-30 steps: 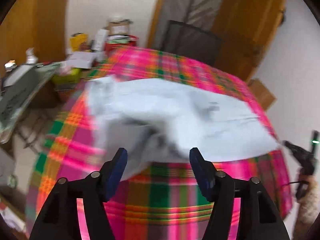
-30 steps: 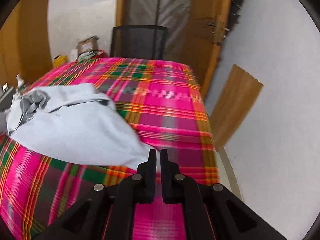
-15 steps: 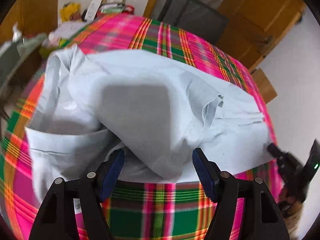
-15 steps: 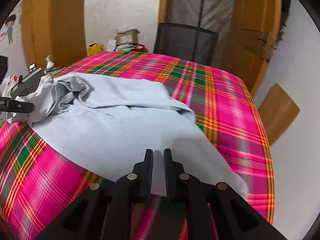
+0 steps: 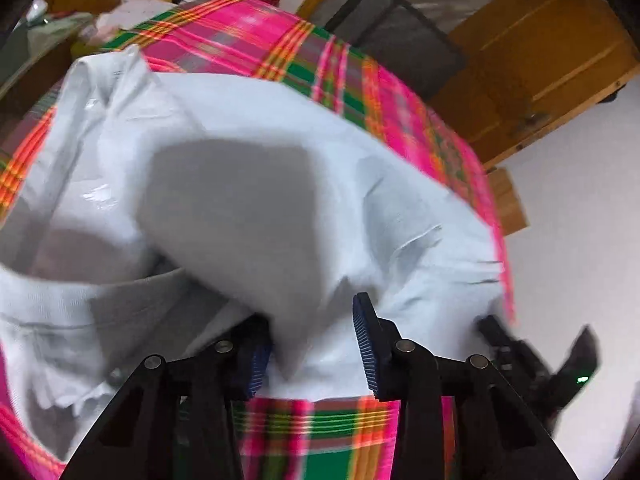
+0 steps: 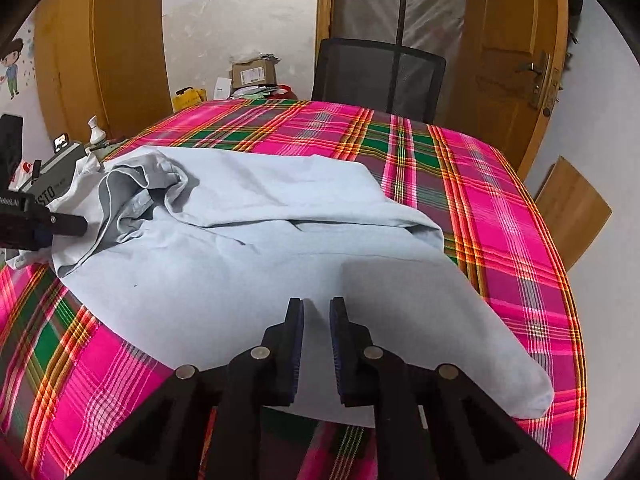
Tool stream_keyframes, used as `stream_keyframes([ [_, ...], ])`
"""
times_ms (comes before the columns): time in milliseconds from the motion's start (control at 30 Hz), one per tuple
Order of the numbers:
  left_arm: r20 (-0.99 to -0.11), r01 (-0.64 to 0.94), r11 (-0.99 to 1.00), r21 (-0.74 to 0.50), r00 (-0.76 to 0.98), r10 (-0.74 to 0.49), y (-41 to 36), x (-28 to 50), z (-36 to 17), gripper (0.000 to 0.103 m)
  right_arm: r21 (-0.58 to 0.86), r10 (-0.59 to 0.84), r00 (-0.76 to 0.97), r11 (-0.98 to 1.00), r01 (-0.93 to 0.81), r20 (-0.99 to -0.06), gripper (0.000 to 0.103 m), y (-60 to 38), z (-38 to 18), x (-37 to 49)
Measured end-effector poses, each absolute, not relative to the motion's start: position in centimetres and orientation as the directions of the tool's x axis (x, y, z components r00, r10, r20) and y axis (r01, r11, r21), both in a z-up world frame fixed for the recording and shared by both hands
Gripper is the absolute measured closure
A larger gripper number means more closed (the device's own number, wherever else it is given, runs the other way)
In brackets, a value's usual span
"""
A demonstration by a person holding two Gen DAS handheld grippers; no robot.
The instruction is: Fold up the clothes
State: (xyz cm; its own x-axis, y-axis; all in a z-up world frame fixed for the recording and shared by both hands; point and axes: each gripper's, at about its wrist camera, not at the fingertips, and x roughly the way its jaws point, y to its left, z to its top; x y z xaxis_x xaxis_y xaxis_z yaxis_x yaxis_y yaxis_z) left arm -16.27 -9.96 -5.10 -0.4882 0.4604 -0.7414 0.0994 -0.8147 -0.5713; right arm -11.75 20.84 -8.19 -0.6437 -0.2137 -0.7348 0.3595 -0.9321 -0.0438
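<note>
The bench (image 6: 500, 200), under its pink and green plaid cloth, fills most of the room in front of me, with a black chair (image 6: 380, 76) pushed up at the far side. Spread across the near half lies the pale blue garment (image 6: 248, 264), one long piece already laid flat and trailing toward the right edge, the rest heaped and rumpled at the left end. So the folding looks barely begun to me: the cloth is roughly spread, no neat fold is made, and the bunched left end has yet to be smoothed.

The left tool (image 5: 310, 344) has just been closing, and a hanging fold of the garment (image 5: 240, 208) sits between its blue pads; whether they truly pinch it I cannot tell. The right tool (image 6: 316, 344) has just been opening a little; its pads stand slightly apart over the flat cloth, holding nothing.
</note>
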Motion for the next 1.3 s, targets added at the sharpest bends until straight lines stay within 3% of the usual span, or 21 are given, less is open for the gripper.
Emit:
stream_keyframes([
  [33,-0.735,0.092,-0.813,-0.575,-0.494,0.465,-10.0,-16.5,-4.8,0.084,-0.042,-0.214,-0.644,-0.933,0.358,-0.735,0.089,20.8,-8.2,-11.8],
  [67,-0.730,0.085,-0.815,-0.573,-0.505,0.460,-10.1,-16.8,-4.5,0.090,-0.040,-0.214,-0.643,-0.933,0.357,-0.735,0.089,20.7,-8.3,-12.0],
  [233,-0.701,0.065,-0.831,-0.552,-0.576,0.421,-11.1,-18.3,-2.5,0.097,-0.035,-0.213,-0.636,-0.935,0.353,-0.742,0.089,20.7,-8.5,-12.3],
  [700,-0.687,0.132,-0.905,-0.405,-0.697,0.205,-16.2,-29.9,2.2,0.099,0.012,-0.239,-0.621,-0.938,0.347,-0.747,0.087,21.7,-8.7,-12.7],
  [1100,-0.749,0.261,-0.916,-0.305,-0.659,0.061,-16.2,-36.3,-2.2,0.099,0.123,-0.315,-0.585,-0.931,0.344,-0.747,0.085,23.0,-9.2,-13.3],
  [1300,-0.800,0.280,-0.915,-0.290,-0.596,0.071,-16.8,-35.8,-4.2,0.094,0.128,-0.318,-0.581,-0.930,0.344,-0.749,0.084,23.1,-9.2,-13.0],
])
